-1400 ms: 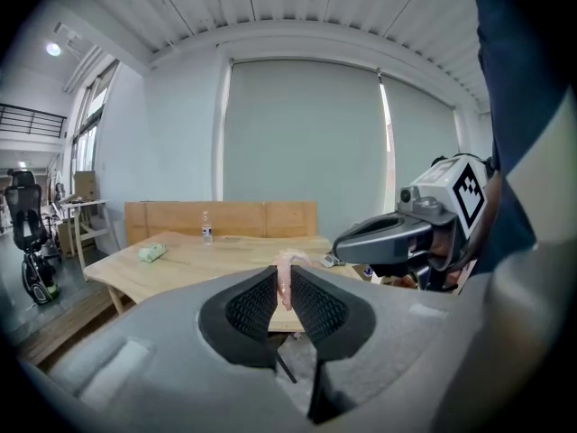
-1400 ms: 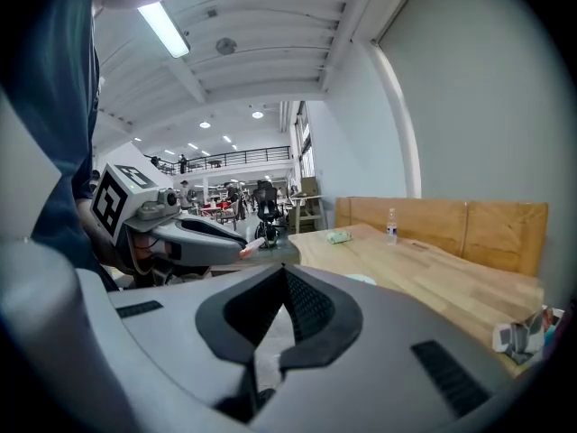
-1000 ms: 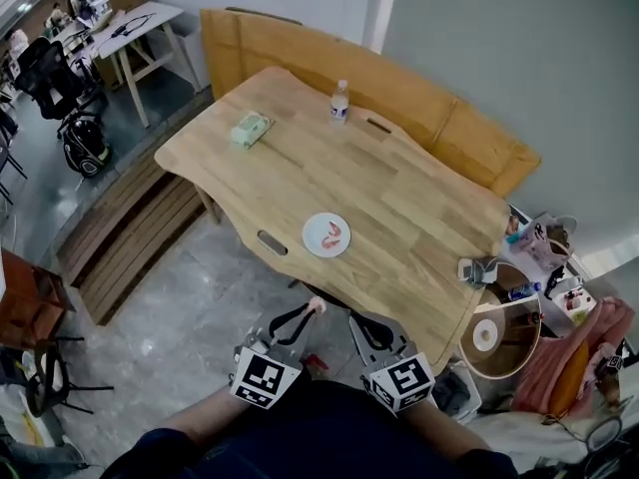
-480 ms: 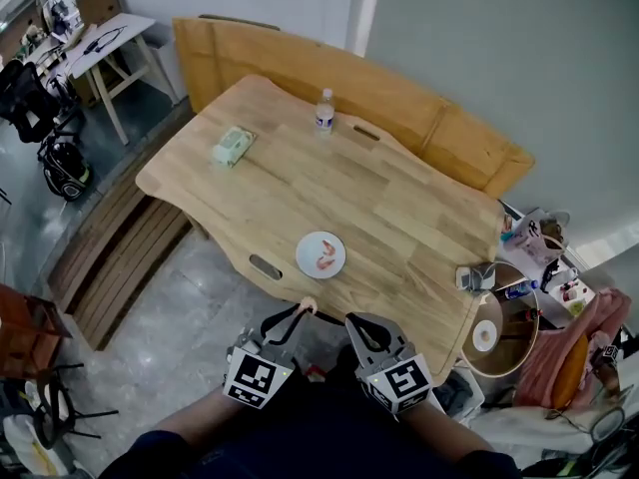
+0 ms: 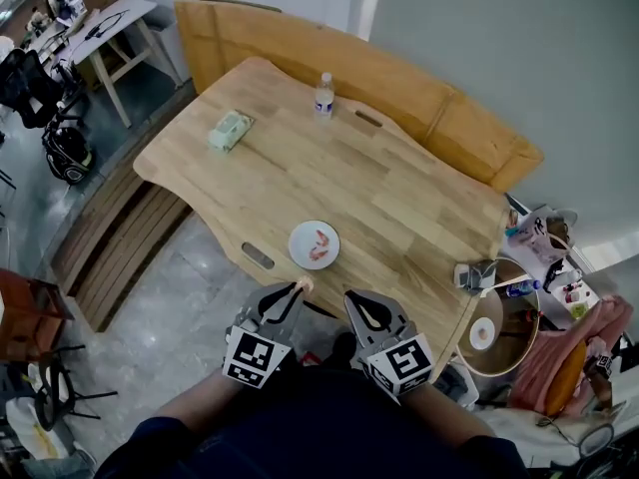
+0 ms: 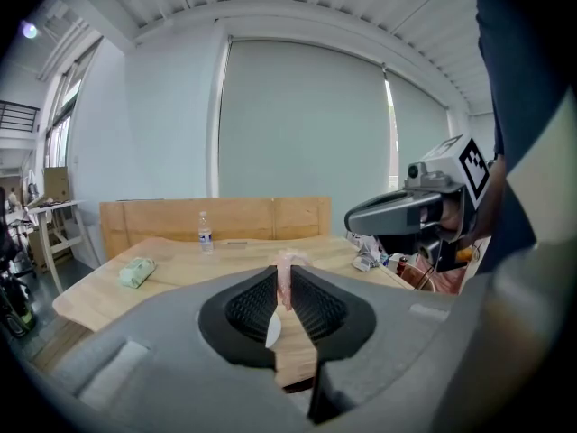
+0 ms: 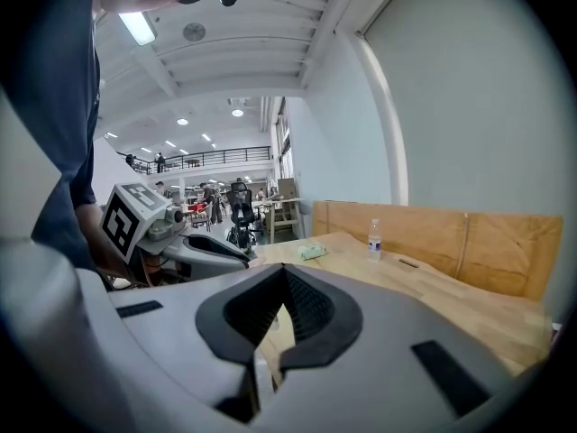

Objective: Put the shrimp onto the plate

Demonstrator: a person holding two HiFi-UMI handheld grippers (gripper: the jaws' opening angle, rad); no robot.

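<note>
A white plate (image 5: 314,244) sits near the front edge of the wooden table (image 5: 399,198), with pink shrimp (image 5: 319,242) lying on it. My left gripper (image 5: 300,287) hangs just off the table edge, a little short of the plate, shut on another pink shrimp (image 5: 304,284). In the left gripper view that shrimp (image 6: 285,276) stands pinched upright between the dark pads of the left gripper (image 6: 286,285), and a sliver of the plate (image 6: 272,330) shows below it. My right gripper (image 5: 351,297) is beside the left one, shut and empty; in its own view the right gripper (image 7: 283,274) holds nothing.
A water bottle (image 5: 323,95) and a green packet (image 5: 229,130) lie on the table's far side. A wooden bench (image 5: 469,138) backs the table. A round side table (image 5: 499,332) with clutter stands at the right. Slatted boards (image 5: 120,257) lie on the floor at left.
Both grippers have moved closer to the table's front edge and the plate, the left one still carrying its shrimp. The view has shifted slightly.
</note>
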